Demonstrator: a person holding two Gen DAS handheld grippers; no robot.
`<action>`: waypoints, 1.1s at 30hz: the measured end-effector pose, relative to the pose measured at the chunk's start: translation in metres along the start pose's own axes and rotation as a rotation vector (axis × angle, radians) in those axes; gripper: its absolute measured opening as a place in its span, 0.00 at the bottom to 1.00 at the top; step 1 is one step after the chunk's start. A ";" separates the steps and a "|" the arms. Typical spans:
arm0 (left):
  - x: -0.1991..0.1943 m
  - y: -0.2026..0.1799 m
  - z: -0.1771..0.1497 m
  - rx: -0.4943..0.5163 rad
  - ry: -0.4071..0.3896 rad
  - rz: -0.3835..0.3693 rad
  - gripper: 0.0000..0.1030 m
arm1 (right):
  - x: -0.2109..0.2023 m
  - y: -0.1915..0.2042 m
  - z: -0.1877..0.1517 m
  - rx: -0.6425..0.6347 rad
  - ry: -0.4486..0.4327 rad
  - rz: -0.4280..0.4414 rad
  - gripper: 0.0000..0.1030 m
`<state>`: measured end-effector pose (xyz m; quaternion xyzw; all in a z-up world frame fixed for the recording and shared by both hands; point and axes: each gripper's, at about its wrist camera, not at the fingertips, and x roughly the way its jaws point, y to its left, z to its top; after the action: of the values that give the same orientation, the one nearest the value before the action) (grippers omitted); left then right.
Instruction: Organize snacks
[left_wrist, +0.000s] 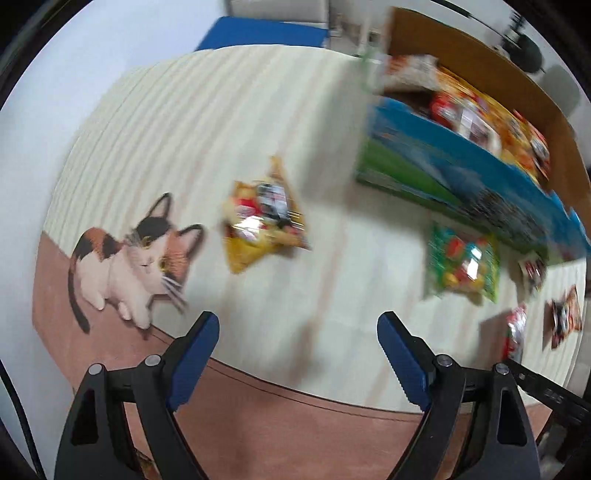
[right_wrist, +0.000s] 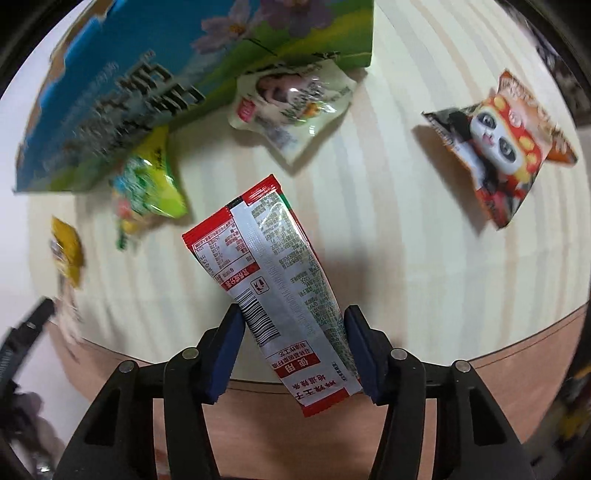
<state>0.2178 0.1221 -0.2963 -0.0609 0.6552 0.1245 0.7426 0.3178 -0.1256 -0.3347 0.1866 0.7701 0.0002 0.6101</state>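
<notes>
My right gripper is shut on a red and silver snack packet and holds it above the striped mat; the packet also shows in the left wrist view. My left gripper is open and empty above the mat. A yellow snack bag lies ahead of it, also seen at the left in the right wrist view. A green snack bag lies beside the blue and green cardboard box, which holds several packets.
A white packet leans by the box corner. An orange panda packet lies to the right. A small dark packet lies near the box. The mat has a cat picture and a brown border.
</notes>
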 end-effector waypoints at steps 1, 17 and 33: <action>0.004 0.012 0.007 -0.028 0.012 -0.002 0.85 | -0.002 0.005 0.003 -0.001 -0.001 0.003 0.57; 0.094 0.066 0.086 -0.208 0.254 -0.159 0.85 | 0.011 0.056 0.016 -0.019 -0.029 0.007 0.57; 0.106 0.063 0.078 -0.205 0.236 -0.168 0.52 | 0.002 0.046 0.016 -0.019 -0.046 -0.007 0.56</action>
<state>0.2877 0.2131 -0.3857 -0.2048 0.7142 0.1202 0.6585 0.3454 -0.0857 -0.3304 0.1782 0.7563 0.0010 0.6295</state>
